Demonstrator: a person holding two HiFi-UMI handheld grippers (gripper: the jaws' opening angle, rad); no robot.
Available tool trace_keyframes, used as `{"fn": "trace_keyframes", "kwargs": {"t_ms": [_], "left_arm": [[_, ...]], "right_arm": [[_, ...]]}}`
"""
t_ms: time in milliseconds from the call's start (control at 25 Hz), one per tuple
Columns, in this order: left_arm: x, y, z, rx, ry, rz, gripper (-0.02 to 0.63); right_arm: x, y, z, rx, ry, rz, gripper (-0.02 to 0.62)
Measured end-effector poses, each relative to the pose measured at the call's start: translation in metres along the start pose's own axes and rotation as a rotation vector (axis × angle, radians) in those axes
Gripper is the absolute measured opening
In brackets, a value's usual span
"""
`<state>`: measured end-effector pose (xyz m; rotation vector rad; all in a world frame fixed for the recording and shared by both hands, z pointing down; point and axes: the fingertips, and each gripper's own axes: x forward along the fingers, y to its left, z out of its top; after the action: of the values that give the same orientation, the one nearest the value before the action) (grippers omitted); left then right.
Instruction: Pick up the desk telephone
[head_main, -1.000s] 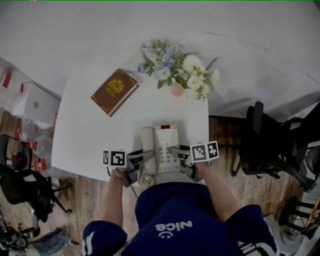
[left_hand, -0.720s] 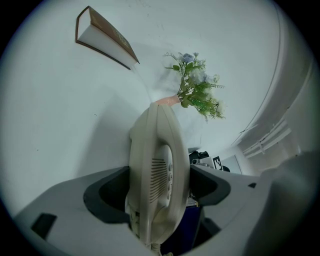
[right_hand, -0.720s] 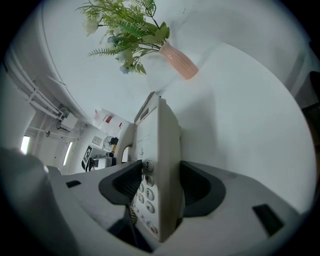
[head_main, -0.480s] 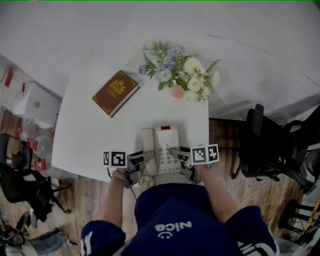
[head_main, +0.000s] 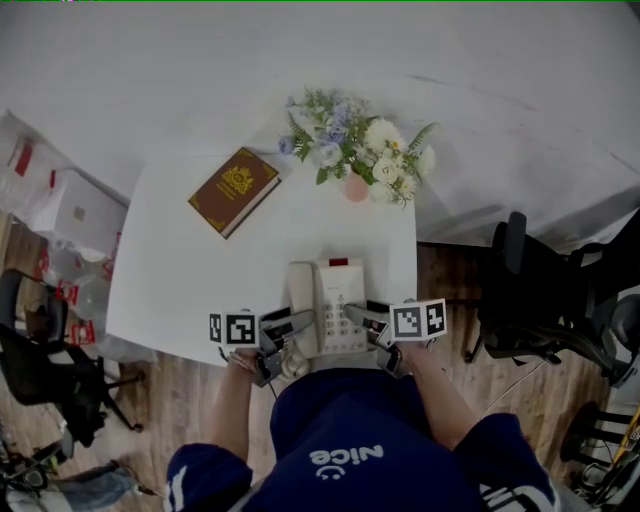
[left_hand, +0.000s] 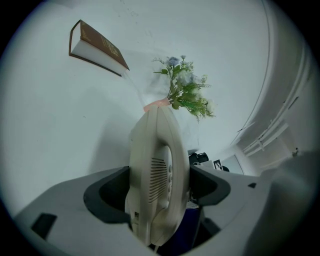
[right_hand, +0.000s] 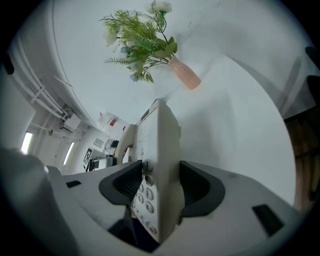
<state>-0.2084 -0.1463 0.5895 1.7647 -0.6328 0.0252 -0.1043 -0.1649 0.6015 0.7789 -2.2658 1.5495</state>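
Left claw (head_main: 298, 326) and right claw (head_main: 356, 316) each pinch a side of the desk telephone (head_main: 336, 288) — best lift both together, level.

The desk telephone (head_main: 331, 300) fills the jaws of both the left tongs (head_main: 293, 324) and the right tongs (head_main: 360, 315), with no spare room between them. Beyond it, a vase of flowers (head_main: 355, 185) stands at the far right of the worktop (head_main: 170, 290), and a book (head_main: 233, 190) lies at the far left corner. The left side and the stretch between book and telephone are bare. An office chair (head_main: 530, 290) stands right of the worktop, well apart.
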Motion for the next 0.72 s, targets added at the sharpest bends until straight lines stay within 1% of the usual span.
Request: {"fn": "trace_keyframes", "kwargs": {"t_ms": [120, 320, 480, 720], "left_arm": [[0.002, -0.014, -0.003, 0.039, -0.005, -0.01, 0.377], [0.001, -0.035, -0.006, 0.066, -0.026, -0.024, 0.377], [-0.003, -0.051, -0.003, 0.105, -0.039, -0.032, 0.377], [-0.012, -0.069, 0.006, 0.128, -0.082, -0.029, 0.377]], "right_arm": [[-0.013, 0.005, -0.001, -0.015, -0.019, 0.001, 0.253], [-0.033, 0.015, 0.0, -0.037, -0.067, 0.003, 0.253], [-0.042, 0.025, 0.006, -0.068, -0.084, 0.012, 0.253], [-0.051, 0.04, 0.015, -0.085, -0.121, 0.027, 0.253]]}}
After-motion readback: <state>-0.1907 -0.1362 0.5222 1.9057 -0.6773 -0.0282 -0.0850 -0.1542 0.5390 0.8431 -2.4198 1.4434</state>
